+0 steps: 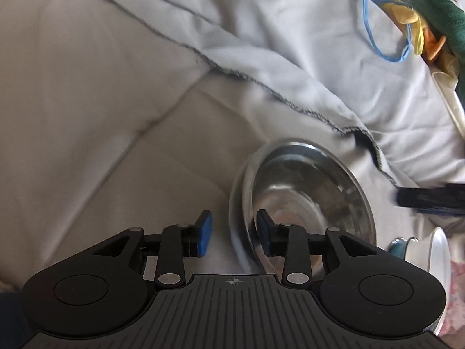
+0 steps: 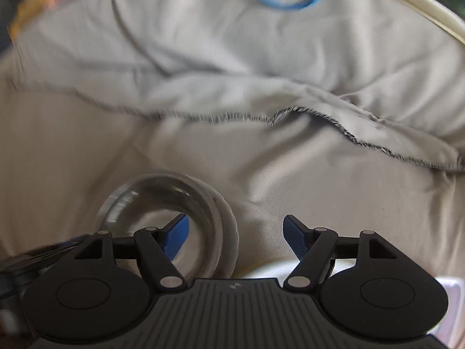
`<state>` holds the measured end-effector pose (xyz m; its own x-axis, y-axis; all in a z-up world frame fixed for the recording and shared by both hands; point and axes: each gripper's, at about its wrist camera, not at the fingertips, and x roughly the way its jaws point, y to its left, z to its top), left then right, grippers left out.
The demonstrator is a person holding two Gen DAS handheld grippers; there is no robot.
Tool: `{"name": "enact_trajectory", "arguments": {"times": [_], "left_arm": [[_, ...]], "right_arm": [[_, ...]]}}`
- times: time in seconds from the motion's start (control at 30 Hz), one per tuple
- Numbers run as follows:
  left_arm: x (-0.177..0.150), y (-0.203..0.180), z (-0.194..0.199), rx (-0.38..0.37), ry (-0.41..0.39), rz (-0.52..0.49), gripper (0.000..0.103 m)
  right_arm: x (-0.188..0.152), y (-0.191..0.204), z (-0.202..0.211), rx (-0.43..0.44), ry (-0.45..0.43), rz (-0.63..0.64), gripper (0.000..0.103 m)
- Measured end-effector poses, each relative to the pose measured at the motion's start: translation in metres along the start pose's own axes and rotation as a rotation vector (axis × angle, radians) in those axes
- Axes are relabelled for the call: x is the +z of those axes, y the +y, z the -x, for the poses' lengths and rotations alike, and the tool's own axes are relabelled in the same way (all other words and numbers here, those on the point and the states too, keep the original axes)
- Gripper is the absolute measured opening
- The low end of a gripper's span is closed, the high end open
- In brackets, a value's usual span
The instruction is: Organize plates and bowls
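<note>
While both grippers sit low over it, a grey bed sheet point(image 1: 101, 101) with a dark stitched hem covers nearly all of each view, creased and folded back on itself. On this sheet rests a steel bowl point(image 1: 308, 203), seated in or on a second, paler dish whose rim shows at its left; the exact nesting cannot be determined. The left gripper point(image 1: 234, 238) stands partly open and holds nothing: its right pad lies over the bowl's near rim, and its left pad lies outside the bowl over bare sheet. Contact with the rim cannot be confirmed. The right gripper point(image 2: 235, 238) is spread wide and holds nothing. Its left finger overlaps a blurred steel bowl point(image 2: 168, 203); its right finger is over cloth. A white plate point(image 1: 440, 264) stands at the left view's right edge, beside a teal dish point(image 1: 396, 248). A blue cord loop point(image 1: 377, 40) lies far back, near a green cloth point(image 1: 441, 17).
</note>
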<state>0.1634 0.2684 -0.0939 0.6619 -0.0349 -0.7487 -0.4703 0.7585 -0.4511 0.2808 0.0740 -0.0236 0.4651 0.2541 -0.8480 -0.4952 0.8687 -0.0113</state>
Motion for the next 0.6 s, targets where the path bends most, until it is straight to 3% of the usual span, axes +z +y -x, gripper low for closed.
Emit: {"name": "enact_trajectory", "arguments": {"times": [0.27, 0.5, 0.6], "left_arm": [[-0.008, 0.009, -0.018, -0.142, 0.063, 0.017, 0.037], [-0.009, 0.01, -0.017, -0.16, 0.074, 0.018, 0.034], [-0.008, 0.01, -0.017, -0.15, 0.073, 0.016, 0.034]], "right_arm": [[0.025, 0.02, -0.089, -0.102, 0.226, 0.008, 0.073], [0.024, 0.027, -0.112, -0.013, 0.354, -0.073, 0.076], [0.017, 0.039, -0.11, -0.041, 0.346, -0.04, 0.079]]}}
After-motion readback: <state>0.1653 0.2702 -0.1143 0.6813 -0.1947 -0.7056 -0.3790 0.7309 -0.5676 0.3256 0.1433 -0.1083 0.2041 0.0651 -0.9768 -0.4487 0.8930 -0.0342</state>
